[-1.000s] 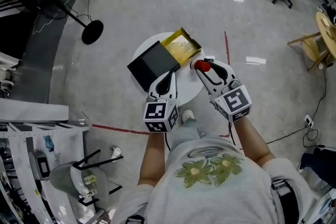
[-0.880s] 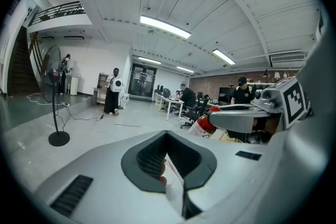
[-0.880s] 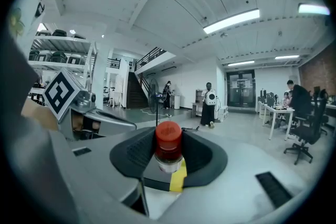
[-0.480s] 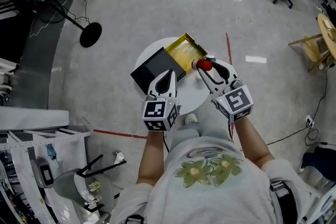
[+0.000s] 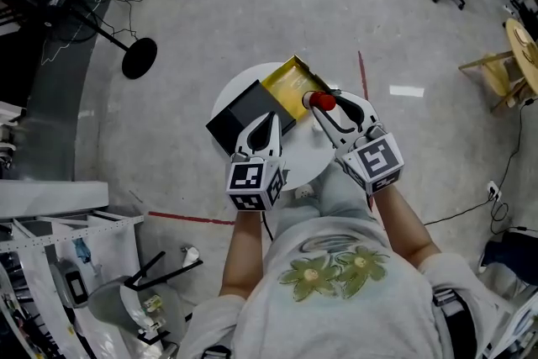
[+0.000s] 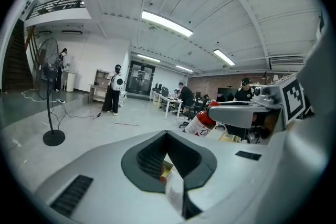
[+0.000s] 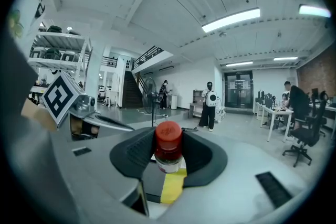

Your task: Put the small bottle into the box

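**Right claw (image 5: 324,107) grips the small bottle (image 5: 323,102) at the box (image 5: 290,84) rim**

Its jaws stand fairly wide, with the pads pressed on either side of the bottle's body and the red cap poking out between them. The bottle hangs right at the right-hand edge of the open, gold-lined box and is not yet inside. The left claw (image 5: 267,120) has its jaws drawn together, with the tip at the box's black lid (image 5: 244,109). Whether it pinches the lid is hard to tell. The box sits on a round white table (image 5: 307,151).
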Available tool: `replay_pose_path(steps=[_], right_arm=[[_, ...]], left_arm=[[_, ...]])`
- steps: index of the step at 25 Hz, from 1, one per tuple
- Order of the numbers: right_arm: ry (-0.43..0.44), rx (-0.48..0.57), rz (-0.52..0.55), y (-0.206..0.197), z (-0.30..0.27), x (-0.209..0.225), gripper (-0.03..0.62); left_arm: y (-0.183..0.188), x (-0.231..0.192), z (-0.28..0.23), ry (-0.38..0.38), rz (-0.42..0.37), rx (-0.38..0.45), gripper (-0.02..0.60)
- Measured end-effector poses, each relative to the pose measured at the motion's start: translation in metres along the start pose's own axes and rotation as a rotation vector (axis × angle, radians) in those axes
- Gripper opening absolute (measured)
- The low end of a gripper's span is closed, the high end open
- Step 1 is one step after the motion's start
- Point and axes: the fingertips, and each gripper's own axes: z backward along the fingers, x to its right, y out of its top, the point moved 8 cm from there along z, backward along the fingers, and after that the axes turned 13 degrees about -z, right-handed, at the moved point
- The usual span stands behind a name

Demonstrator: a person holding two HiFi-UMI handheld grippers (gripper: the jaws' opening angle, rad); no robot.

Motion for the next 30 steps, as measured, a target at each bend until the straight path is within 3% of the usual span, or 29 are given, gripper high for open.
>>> replay_pose_path(steps=[15, 30], right_arm=[[0.114, -0.026, 0.029, 0.025, -0.051, 0.045, 0.152], [0.212, -0.054, 0.047, 0.037, -0.095, 0.061, 0.152]], left_arm=[[0.021, -0.01, -0.051, 0.072, 0.035, -0.006, 0.002], [0.025, -0.036, -0.068, 0.166, 0.068, -0.028, 0.002]])
